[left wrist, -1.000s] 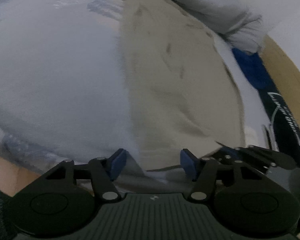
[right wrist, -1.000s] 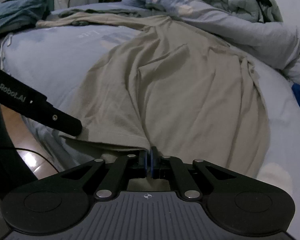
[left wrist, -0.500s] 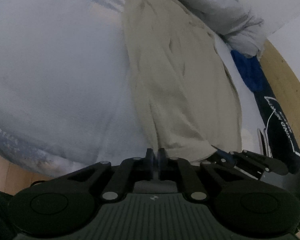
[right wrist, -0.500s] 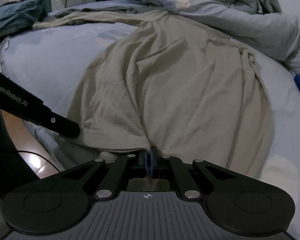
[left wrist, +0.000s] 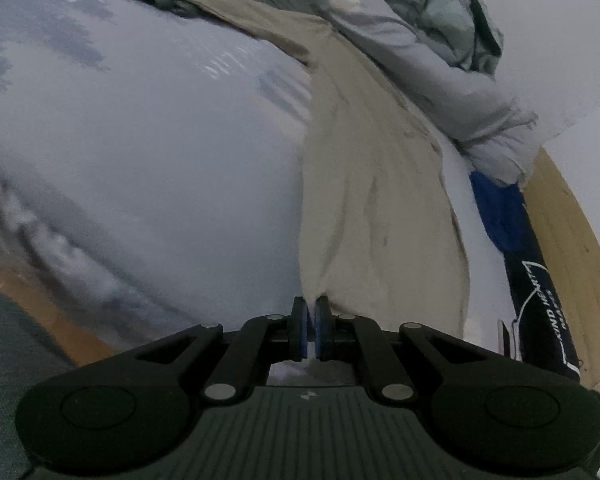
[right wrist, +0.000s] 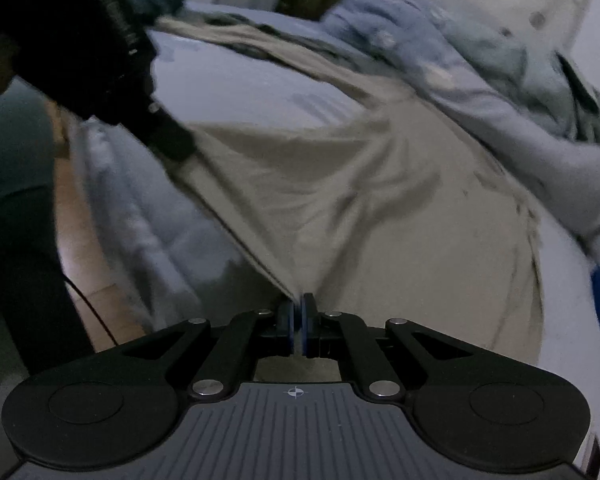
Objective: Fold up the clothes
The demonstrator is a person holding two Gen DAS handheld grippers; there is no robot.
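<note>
A beige shirt (left wrist: 372, 184) lies lengthwise across a pale blue bed sheet (left wrist: 148, 168). My left gripper (left wrist: 310, 305) is shut on the shirt's near hem, and the cloth rises in a peak into the blue pads. In the right wrist view the same beige shirt (right wrist: 380, 208) is stretched taut and lifted off the sheet. My right gripper (right wrist: 299, 300) is shut on another point of that hem. The left gripper (right wrist: 172, 140) shows there as a dark blurred shape at the upper left, holding the hem's other end. The far sleeve trails toward the back of the bed.
A rumpled grey-blue duvet (left wrist: 440, 56) is heaped along the far right of the bed. A dark blue garment with white lettering (left wrist: 528, 264) lies by the wooden bed frame (left wrist: 568, 240). Orange-brown floor (right wrist: 80, 232) and a dark cable show to the left.
The left gripper closed on the shirt's hem. Both grippers then lifted and drew the hem toward the near edge, pulling the cloth taut. The right gripper stayed shut throughout.
</note>
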